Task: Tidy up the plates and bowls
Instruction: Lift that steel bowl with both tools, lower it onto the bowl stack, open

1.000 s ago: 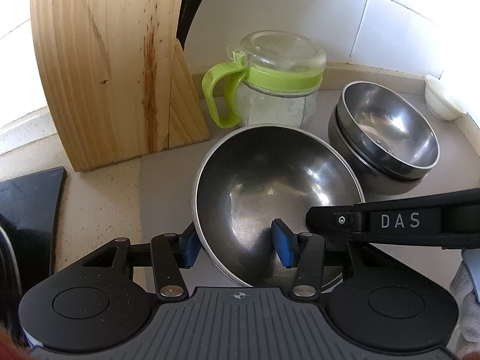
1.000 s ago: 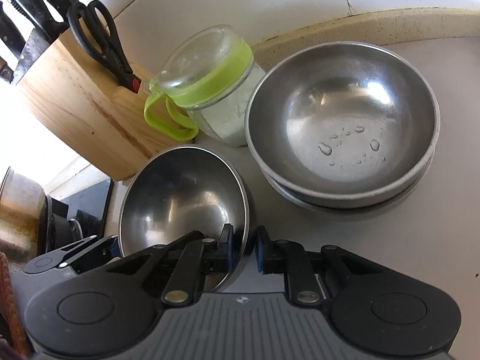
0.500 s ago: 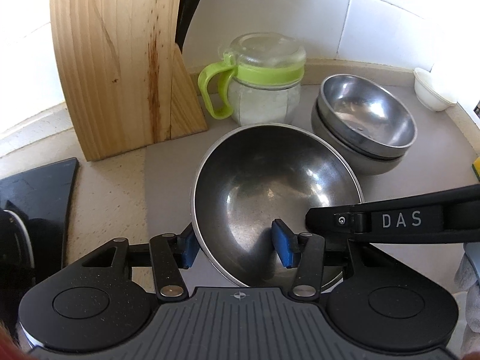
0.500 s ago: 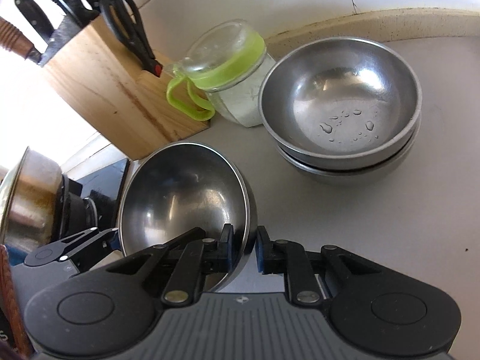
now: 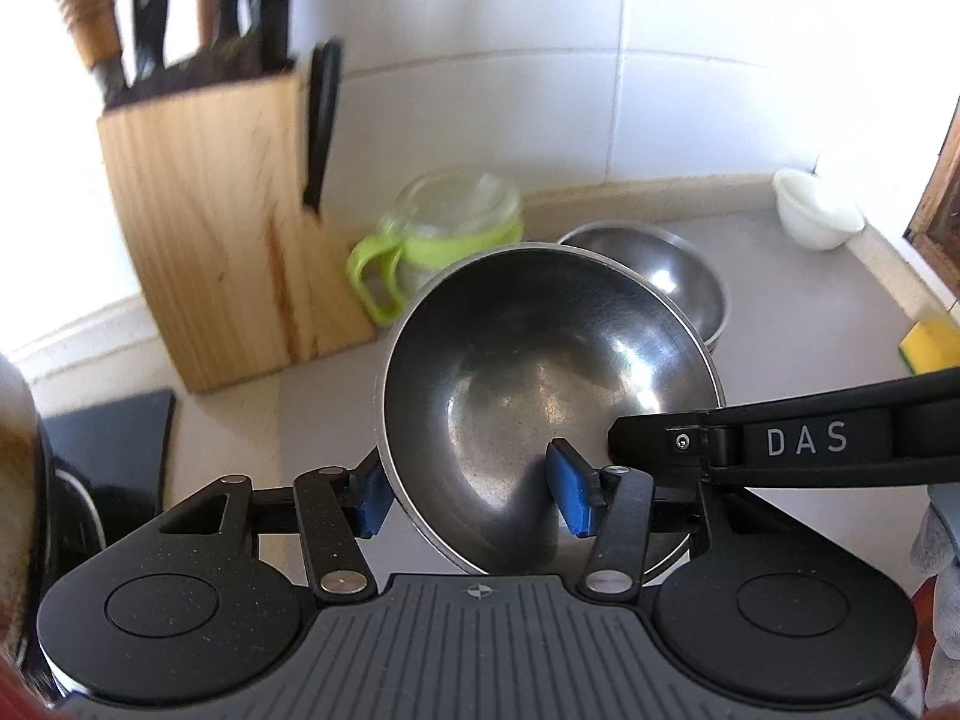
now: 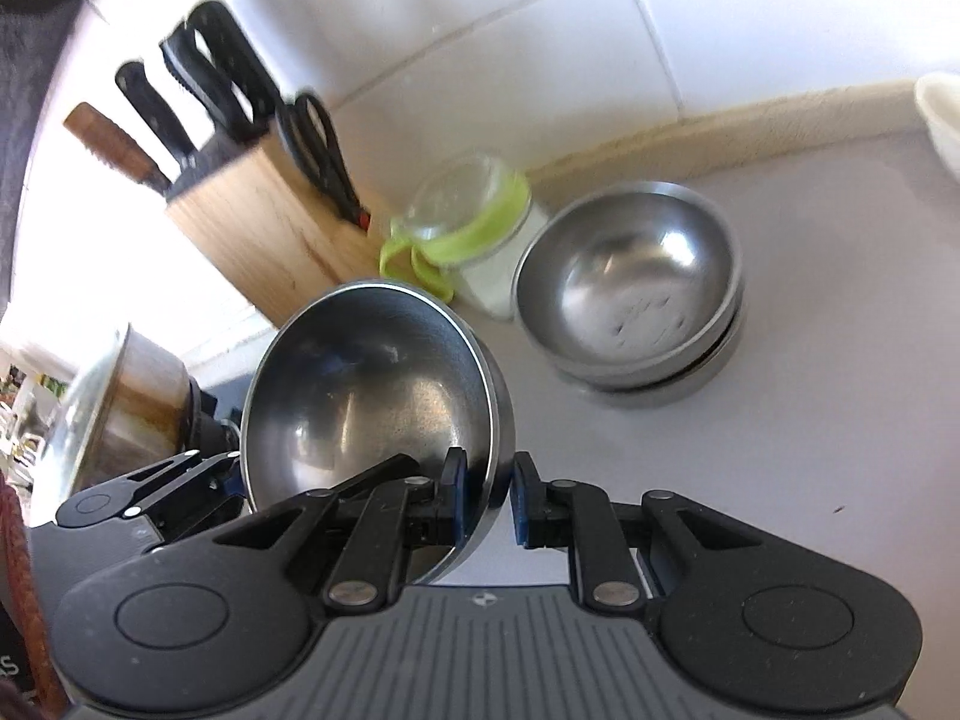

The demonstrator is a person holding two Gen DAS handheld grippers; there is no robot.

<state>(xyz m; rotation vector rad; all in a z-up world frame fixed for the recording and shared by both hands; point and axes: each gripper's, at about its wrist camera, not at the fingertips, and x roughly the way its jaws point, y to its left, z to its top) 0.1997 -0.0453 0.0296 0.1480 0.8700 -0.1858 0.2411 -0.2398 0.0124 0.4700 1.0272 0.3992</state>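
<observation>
Your left wrist camera sits low and close behind its fingers, facing the tiled back wall, with the held steel bowl (image 5: pixel 540 396) filling the centre, the knife block (image 5: pixel 222 222) at 10 o'clock and the stacked bowls (image 5: pixel 666 276) at 1 o'clock. Your right wrist camera looks from higher and further right, tilted down at the counter (image 6: pixel 810 372), putting that same bowl (image 6: pixel 372 396) close in at 8 o'clock. Both views share the bowl, block, green-lidded jar (image 6: pixel 474 228) and the stack (image 6: pixel 630 288).
</observation>
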